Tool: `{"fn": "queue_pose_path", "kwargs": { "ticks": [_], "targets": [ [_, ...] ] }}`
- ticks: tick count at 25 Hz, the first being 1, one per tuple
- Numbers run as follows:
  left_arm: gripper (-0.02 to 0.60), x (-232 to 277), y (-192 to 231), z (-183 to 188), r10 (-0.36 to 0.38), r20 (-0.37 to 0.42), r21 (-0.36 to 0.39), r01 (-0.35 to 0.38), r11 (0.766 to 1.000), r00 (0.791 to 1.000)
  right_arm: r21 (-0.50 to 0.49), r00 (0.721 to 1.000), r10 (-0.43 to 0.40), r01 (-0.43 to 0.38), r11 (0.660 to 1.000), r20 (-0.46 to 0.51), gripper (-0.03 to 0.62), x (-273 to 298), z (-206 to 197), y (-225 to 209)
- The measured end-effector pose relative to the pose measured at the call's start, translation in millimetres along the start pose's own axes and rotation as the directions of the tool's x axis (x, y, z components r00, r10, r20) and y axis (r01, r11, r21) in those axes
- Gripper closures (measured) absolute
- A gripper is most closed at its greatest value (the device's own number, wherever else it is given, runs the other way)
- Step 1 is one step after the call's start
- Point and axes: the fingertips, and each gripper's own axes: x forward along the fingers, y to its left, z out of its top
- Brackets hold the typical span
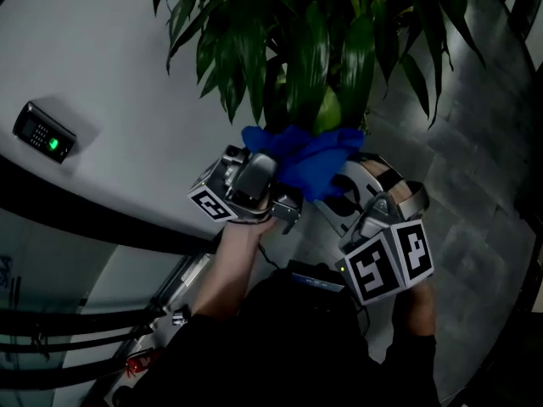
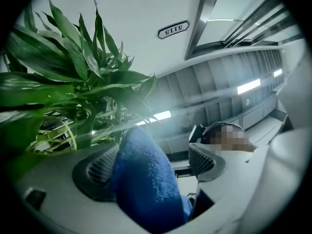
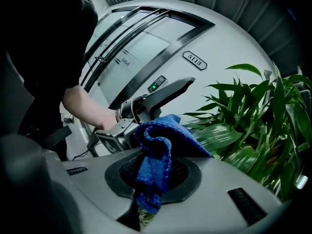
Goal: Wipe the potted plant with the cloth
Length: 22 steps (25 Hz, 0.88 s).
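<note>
The potted plant (image 1: 305,49) fills the top of the head view with long dark green leaves, which also show in the left gripper view (image 2: 63,91) and the right gripper view (image 3: 248,126). A blue cloth (image 1: 310,155) hangs bunched just under the lowest leaves. My left gripper (image 1: 271,181) is shut on it, and the bunch (image 2: 146,179) fills most of the gap between its pads. My right gripper (image 1: 365,185) sits close on the right with its jaws apart. A fold of the cloth (image 3: 156,155) drapes over one of its pads (image 3: 184,173). Its camera also shows the left gripper (image 3: 124,126).
A curved white wall (image 1: 102,58) stands on the left with a keypad (image 1: 44,131) showing a green light. A number plate (image 3: 195,60) hangs above a glass door. Grey floor tiles (image 1: 484,185) lie to the right. Cables (image 1: 170,312) trail at lower left beside the person's arm (image 1: 229,270).
</note>
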Motion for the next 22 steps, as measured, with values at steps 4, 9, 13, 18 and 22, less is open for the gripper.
{"fn": "queue_pose_path", "kwargs": {
  "ticks": [4, 9, 13, 18, 22],
  "targets": [
    [0.133, -6.1, -0.5, -2.5, 0.006, 0.0, -0.035, -0.006, 0.999, 1.0, 0.013, 0.999, -0.005, 0.006, 1.0, -0.044, 0.519, 0.1, 0.2, 11.8],
    [0.133, -10.6, -21.2, 8.6, -0.031, 0.001, -0.067, 0.031, 0.997, 1.0, 0.027, 0.996, -0.043, 0.045, 0.999, -0.078, 0.518, 5.8, 18.3, 25.6],
    [0.133, -17.4, -39.9, 8.9, -0.061, -0.011, -0.105, 0.06, 0.993, 0.998, 0.045, 0.99, -0.059, 0.065, 0.997, -0.126, 0.518, 5.3, 27.9, 44.1],
    [0.133, -46.5, -48.9, -4.5, -0.048, -0.045, -0.164, 0.04, 0.986, 0.998, 0.149, 0.992, 0.005, 0.015, 0.989, -0.13, 0.519, 1.1, 28.4, 81.3],
    [0.133, -88.5, -54.7, -9.4, 0.027, -0.085, -0.178, -0.042, 0.983, 0.996, 0.369, 0.999, -0.044, 0.04, 0.928, 0.004, 0.519, -26.7, 34.8, 92.5]
  ]
}}
